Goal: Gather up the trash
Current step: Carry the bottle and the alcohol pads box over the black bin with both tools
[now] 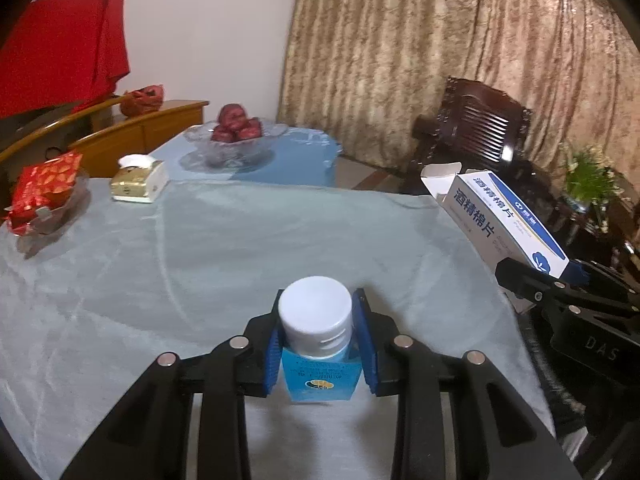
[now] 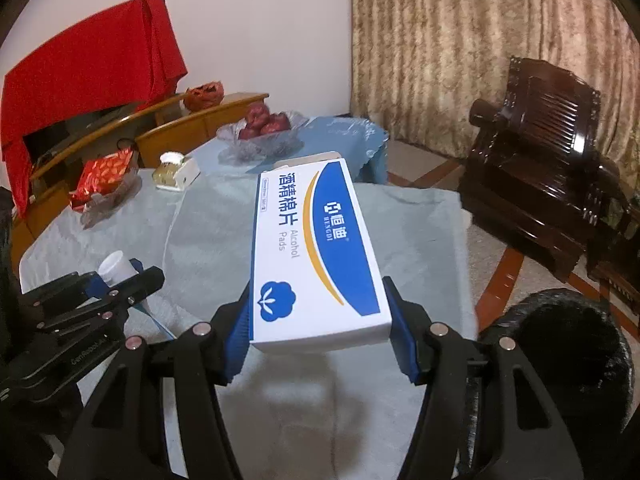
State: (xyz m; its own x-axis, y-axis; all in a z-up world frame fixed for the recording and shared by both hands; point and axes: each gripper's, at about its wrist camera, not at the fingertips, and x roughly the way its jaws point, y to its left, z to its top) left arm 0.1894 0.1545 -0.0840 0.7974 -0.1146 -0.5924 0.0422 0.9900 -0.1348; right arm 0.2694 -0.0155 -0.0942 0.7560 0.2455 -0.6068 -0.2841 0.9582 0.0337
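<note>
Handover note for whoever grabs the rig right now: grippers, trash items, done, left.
Left gripper: shut on the small blue bottle with white cap, held upright above the table.
Right gripper: shut on the alcohol pads box, far flap open, held clear of the table.
Black bin sits low at the right of the right wrist view, beside the table edge.
Done: both items picked up.
Left: drop both in the bin, probably box first since it looks nearer.
Tissue box, fruit bowl and red snack dish are on the table.
</note>
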